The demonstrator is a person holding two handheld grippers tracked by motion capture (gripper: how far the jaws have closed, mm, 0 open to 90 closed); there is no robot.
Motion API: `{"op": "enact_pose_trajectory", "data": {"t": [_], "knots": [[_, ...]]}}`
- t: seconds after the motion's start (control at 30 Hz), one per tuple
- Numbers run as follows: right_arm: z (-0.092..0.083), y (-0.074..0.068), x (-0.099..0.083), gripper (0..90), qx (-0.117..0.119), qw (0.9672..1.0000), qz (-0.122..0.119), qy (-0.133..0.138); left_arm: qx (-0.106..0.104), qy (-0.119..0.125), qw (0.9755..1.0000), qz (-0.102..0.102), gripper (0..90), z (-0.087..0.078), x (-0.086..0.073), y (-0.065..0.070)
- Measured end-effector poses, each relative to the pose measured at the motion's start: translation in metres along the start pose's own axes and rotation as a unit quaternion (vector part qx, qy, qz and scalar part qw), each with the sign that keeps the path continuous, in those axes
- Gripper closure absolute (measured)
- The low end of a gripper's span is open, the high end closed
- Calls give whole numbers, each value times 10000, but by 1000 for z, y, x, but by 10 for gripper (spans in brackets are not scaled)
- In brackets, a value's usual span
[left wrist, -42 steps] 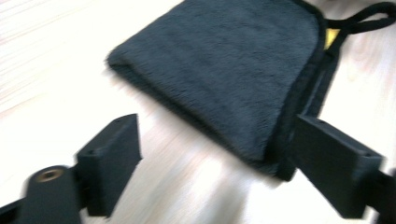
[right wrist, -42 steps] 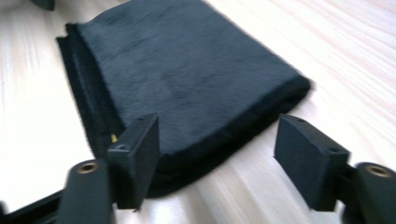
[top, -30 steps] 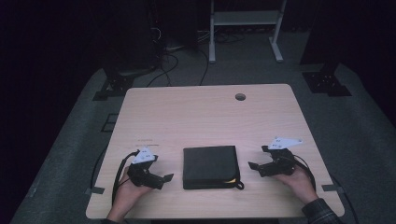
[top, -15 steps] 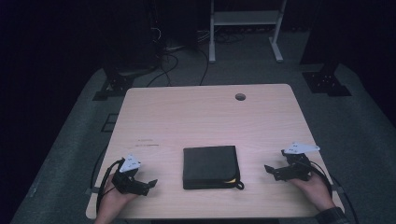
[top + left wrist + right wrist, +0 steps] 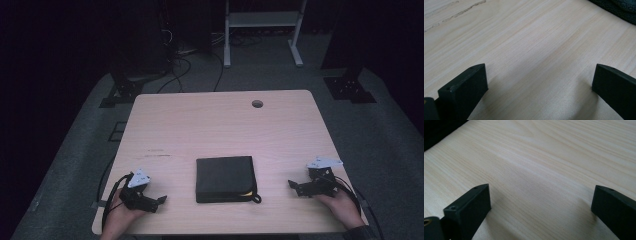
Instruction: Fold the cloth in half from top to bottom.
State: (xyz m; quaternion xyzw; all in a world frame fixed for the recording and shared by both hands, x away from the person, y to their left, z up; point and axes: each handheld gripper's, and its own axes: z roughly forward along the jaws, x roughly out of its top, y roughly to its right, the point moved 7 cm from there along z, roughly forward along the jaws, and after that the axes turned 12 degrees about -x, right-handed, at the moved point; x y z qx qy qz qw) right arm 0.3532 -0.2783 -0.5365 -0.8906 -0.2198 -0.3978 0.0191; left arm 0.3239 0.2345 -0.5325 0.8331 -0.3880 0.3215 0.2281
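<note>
A black square zip case (image 5: pixel 225 178) lies flat on the pale wooden table (image 5: pixel 210 125), near the front edge. A yellow edge shows at its front right corner, beside a small pull loop (image 5: pixel 256 198). Left of the case, my left gripper (image 5: pixel 159 202) rests low over the table and is open, with bare wood between its jaws (image 5: pixel 540 72). A corner of the case (image 5: pixel 619 10) shows far off in the left gripper view. My right gripper (image 5: pixel 295 188) sits right of the case, pointing toward it. Its jaws have just been opening and stand wide with nothing between them (image 5: pixel 541 191).
A round cable hole (image 5: pixel 257 104) sits near the table's far edge. Faint scuff marks (image 5: pixel 157 152) lie left of centre. Beyond the table stand a white-legged frame (image 5: pixel 260 20), floor cables (image 5: pixel 185 55) and black stand bases (image 5: pixel 120 92) (image 5: pixel 350 87).
Both hands have drawn outward from the case, toward the table's front corners and lower. The case has not moved.
</note>
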Motion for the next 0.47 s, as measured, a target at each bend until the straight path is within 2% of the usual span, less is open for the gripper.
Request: {"op": "enact_pose_trajectory", "data": {"t": [0.47], "knots": [[-1,1,-2,16,14,10000,14,-10,-17,-4,10000,17,0,0,0,0]]}}
